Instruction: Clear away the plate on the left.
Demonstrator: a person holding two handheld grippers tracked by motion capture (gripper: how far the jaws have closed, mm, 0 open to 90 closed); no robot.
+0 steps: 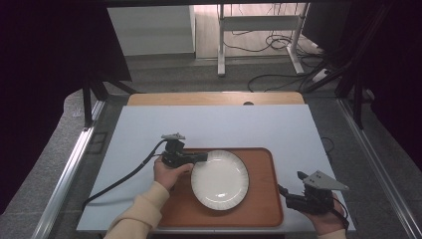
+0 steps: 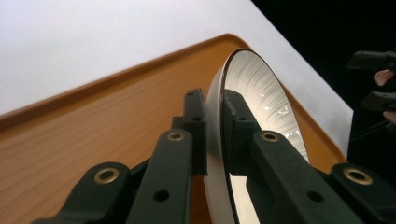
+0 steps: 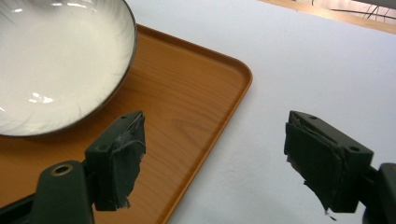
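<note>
The white plate [image 1: 220,179] lies on the brown tray [image 1: 261,209] on the bench, its left rim pinched by the left gripper [image 1: 201,158]. The right gripper [image 1: 286,191], jaws spread and empty, hangs just off the tray's right edge, farther from the plate.
</note>
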